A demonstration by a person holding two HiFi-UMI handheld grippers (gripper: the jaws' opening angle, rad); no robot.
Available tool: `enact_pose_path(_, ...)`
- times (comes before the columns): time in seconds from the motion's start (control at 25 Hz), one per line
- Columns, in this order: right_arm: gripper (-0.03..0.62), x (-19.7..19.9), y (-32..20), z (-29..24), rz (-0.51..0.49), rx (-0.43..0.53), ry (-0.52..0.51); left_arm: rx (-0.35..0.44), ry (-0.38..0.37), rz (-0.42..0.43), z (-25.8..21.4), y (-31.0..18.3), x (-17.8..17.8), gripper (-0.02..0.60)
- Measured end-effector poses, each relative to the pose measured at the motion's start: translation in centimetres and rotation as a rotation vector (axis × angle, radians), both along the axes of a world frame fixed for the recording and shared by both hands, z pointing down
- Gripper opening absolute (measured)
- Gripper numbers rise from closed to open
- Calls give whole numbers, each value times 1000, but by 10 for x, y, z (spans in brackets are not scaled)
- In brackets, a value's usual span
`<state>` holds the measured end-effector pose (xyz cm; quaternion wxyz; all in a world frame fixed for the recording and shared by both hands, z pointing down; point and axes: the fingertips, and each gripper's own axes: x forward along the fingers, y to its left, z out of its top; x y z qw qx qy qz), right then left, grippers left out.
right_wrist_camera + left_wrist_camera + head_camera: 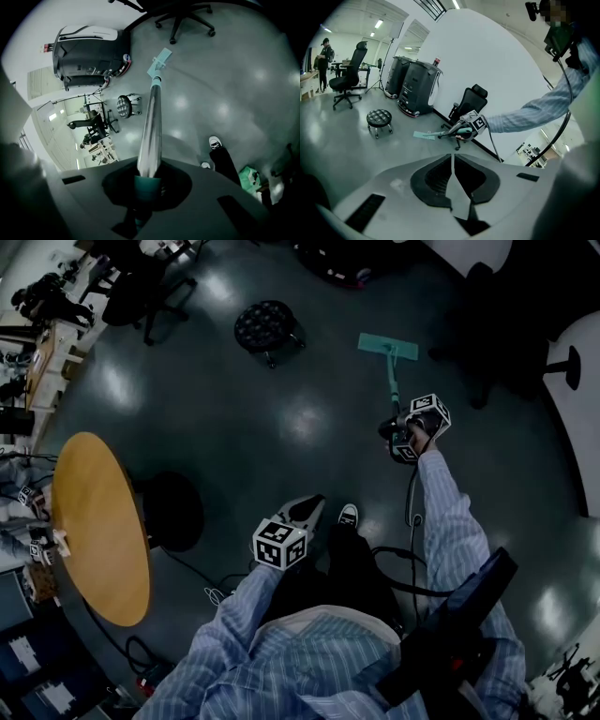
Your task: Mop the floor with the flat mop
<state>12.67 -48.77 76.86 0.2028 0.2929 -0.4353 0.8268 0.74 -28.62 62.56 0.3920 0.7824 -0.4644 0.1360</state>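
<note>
The flat mop has a teal head [387, 346] lying flat on the grey floor and a thin handle [394, 390] running back to my right gripper [401, 433]. In the right gripper view, my right gripper [148, 182] is shut on the handle's teal grip [147, 188], and the metal handle [152, 122] leads out to the mop head [159, 60]. My left gripper [307, 509] hangs low near the person's legs, away from the mop. In its own view my left gripper [453, 161] is shut with nothing in it, and the mop head [423, 135] lies far ahead.
A round wooden table [98, 526] stands at the left. A black tufted stool [267, 326] sits left of the mop head. Dark machines [417, 86] and an office chair [468, 101] line the white wall. Cables trail by the person's shoe [348, 516].
</note>
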Motion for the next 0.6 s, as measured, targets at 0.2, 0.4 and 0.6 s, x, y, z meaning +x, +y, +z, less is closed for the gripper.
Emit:
enact_pose_path(0.2,28,-13,46,-13,72,-24,-64,17,10,6,-10,14,-6,23)
enact_pose_path(0.4,28,-21,101,-27,104,-42,-95,46,12,36,-25,29,-13,23)
enact_pose_path(0.6,29,-30,164,-33,147,-44,-113,73,18,54,-27,58,-27,23)
